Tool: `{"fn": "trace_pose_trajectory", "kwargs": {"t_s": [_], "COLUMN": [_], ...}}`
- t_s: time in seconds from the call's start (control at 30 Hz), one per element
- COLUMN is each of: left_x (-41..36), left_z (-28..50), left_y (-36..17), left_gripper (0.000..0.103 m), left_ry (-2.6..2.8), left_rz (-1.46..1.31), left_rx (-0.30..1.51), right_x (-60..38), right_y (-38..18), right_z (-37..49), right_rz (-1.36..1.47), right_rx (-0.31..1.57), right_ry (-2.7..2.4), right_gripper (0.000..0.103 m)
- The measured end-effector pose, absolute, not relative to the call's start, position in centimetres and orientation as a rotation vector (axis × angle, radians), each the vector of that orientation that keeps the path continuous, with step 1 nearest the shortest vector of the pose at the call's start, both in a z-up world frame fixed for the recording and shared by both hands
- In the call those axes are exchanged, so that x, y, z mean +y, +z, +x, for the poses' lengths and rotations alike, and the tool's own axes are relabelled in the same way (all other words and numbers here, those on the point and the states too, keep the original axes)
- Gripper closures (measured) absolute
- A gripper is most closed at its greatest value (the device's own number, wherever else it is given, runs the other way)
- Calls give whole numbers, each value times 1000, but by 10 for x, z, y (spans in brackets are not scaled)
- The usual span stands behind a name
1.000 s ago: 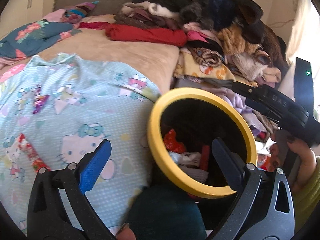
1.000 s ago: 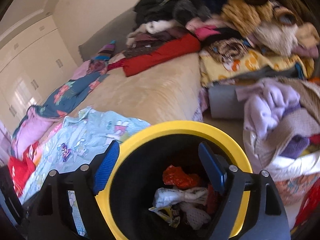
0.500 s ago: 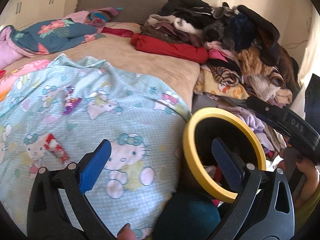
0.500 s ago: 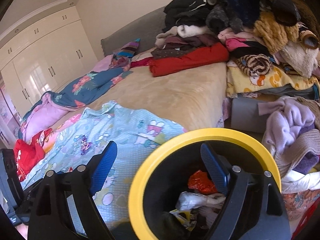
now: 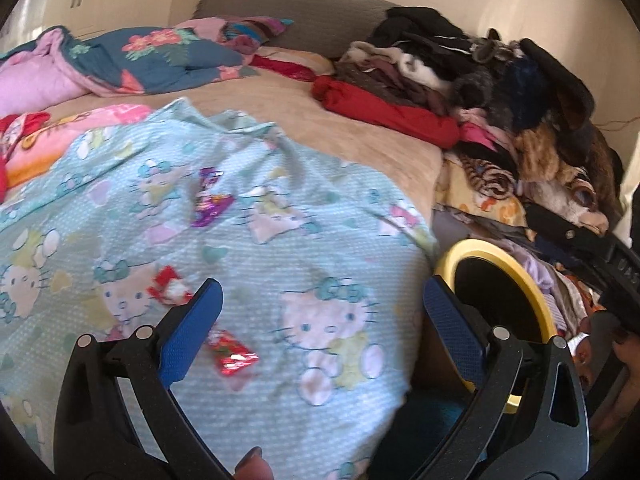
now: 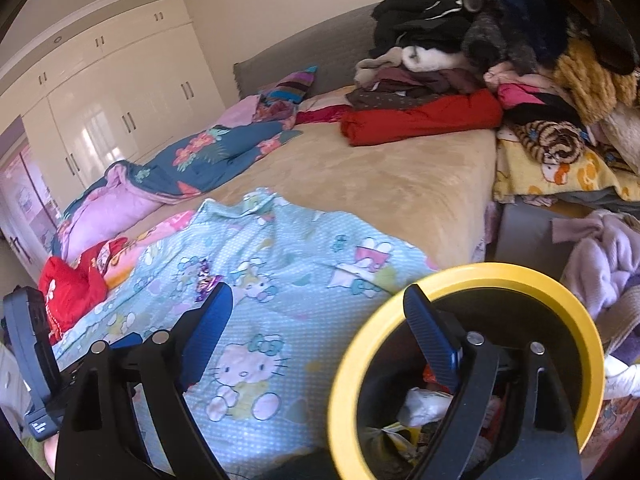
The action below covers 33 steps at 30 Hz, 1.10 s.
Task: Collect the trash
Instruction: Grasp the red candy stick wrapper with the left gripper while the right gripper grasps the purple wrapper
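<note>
A black bin with a yellow rim point(image 5: 532, 292) point(image 6: 460, 276) stands beside the bed and holds wrappers and crumpled paper point(image 6: 420, 404). On the light-blue cartoon-cat sheet point(image 5: 320, 240) lie a red wrapper point(image 5: 234, 354), a red-and-white wrapper point(image 5: 170, 290) and a purple wrapper point(image 5: 210, 200), the purple one also in the right wrist view point(image 6: 206, 278). My left gripper point(image 5: 320, 312) is open and empty above the sheet, its left finger beside the red wrappers. My right gripper point(image 6: 318, 312) is open and empty, its right finger over the bin's mouth.
A tall pile of clothes point(image 5: 500, 92) point(image 6: 520, 60) fills the bed's right side, with more laundry point(image 6: 600, 248) behind the bin. Quilts and a pillow point(image 5: 140, 56) lie at the head. White wardrobes point(image 6: 100, 92) line the far wall.
Both grippers have swung left, away from the bin and over the sheet. The wrappers have come into the middle of the left wrist view. Both stay open.
</note>
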<state>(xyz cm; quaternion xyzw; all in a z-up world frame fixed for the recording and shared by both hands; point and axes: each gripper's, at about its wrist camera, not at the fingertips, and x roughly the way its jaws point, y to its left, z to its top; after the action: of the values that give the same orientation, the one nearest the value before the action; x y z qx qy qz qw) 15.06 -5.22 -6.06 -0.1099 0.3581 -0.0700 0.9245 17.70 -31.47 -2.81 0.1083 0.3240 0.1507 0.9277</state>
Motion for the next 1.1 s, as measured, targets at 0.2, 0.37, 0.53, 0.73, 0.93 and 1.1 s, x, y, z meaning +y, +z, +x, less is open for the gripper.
{"fn": "trace_pose_trajectory", "kwargs": {"t_s": [0.2, 0.37, 0.53, 0.73, 0.93, 1.1], "left_x": [-15, 2, 8, 16, 31, 33], "left_z": [157, 160, 163, 164, 163, 162], "left_y": [-89, -111, -131, -148, -158, -160], "left_gripper": [11, 23, 46, 71, 88, 91], "left_ry": [-55, -45, -63, -67, -75, -82], "left_rz": [-306, -386, -444, -501, -560, -568], "left_rx": [810, 857, 894, 921, 918, 911], "right_x": [-269, -217, -169, -115, -82, -64], "right_y": [-34, -44, -62, -92, -117, -138], "right_z": [201, 233, 263, 300, 330, 351], "right_rz": [181, 136, 80, 36, 16, 45], "right_rx": [707, 768, 822, 898, 972, 1035], "right_ry": [390, 467, 523, 575, 596, 596], "right_gripper": [18, 18, 18, 18, 22, 29]}}
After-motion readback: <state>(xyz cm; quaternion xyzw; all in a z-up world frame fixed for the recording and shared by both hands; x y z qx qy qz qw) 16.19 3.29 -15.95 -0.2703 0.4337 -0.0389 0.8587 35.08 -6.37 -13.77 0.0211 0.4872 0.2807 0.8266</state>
